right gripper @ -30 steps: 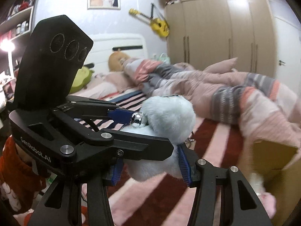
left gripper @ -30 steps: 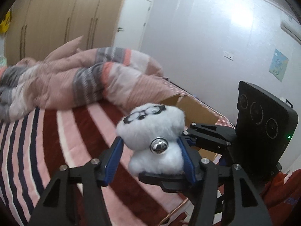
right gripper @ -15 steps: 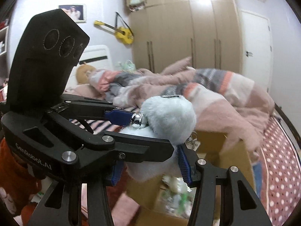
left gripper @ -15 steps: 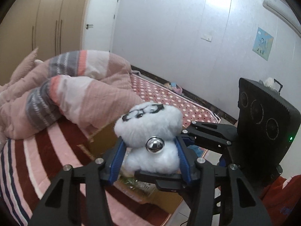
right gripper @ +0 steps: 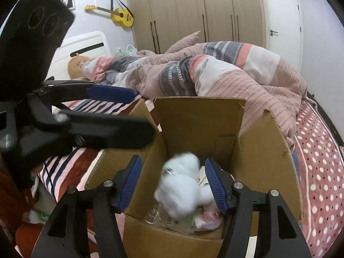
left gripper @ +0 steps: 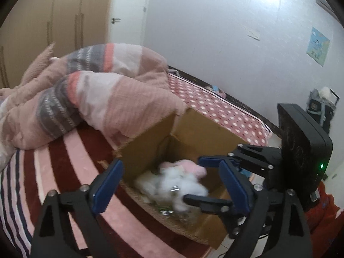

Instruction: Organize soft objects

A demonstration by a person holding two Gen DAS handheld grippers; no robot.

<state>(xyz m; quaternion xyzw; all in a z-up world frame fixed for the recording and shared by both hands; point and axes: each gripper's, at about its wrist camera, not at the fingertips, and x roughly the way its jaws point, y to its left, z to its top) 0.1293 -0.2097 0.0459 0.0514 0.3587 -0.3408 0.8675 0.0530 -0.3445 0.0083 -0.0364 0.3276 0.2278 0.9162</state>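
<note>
Left gripper jaws just opened wide, right gripper likewise, empty

1 cardboard box, 1 white plush, 1 quilt, 1 guitar, 2 hand-held grippers.

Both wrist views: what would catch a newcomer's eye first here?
The blurred white plush dropping into the open cardboard box beside the bed, just freed as both grippers' jaws were opening; neither left gripper nor right gripper presses it now. Behind the box, a rumpled pink striped quilt is heaped on the bed.
</note>
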